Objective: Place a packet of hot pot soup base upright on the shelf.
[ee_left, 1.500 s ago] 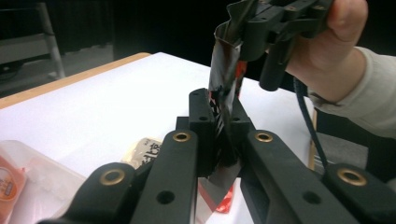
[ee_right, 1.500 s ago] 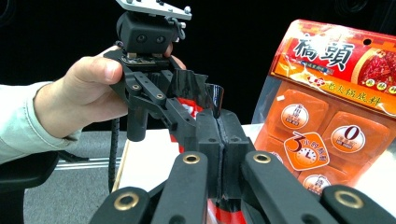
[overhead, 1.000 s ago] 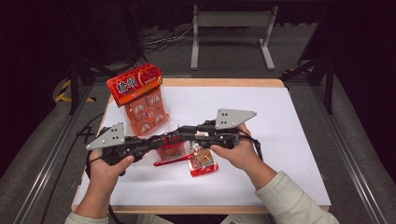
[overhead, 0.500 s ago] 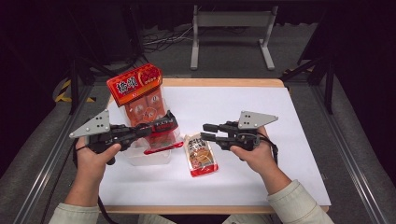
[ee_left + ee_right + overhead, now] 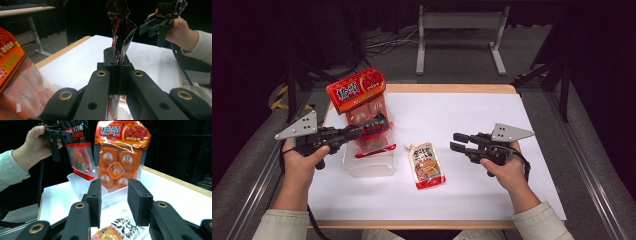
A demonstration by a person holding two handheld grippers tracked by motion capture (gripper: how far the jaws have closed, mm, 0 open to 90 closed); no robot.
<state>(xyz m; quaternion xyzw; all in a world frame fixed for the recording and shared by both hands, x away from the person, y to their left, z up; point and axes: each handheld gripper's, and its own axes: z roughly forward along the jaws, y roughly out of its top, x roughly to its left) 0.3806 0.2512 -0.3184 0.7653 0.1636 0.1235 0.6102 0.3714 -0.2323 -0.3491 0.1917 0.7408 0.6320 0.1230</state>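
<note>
The left gripper [image 5: 374, 126] is clamping a red-and-black sachet [image 5: 373, 131] by its top edge, its jaws pressed tight on the film; in the left gripper view the sachet [image 5: 121, 30] is sticking up from between them. The sachet is hanging over the clear plastic tub [image 5: 368, 165], its lower end just above the tub's rim. An orange snack pack [image 5: 362, 102] is standing upright in the far end of the tub, just behind the held sachet. The right gripper [image 5: 455, 141] is hovering well to the right of the tub, its jaws parted with nothing between them. A spouted pouch [image 5: 427, 165] is lying flat on the white table [image 5: 472, 115] just right of the tub, between it and the right gripper.
</note>
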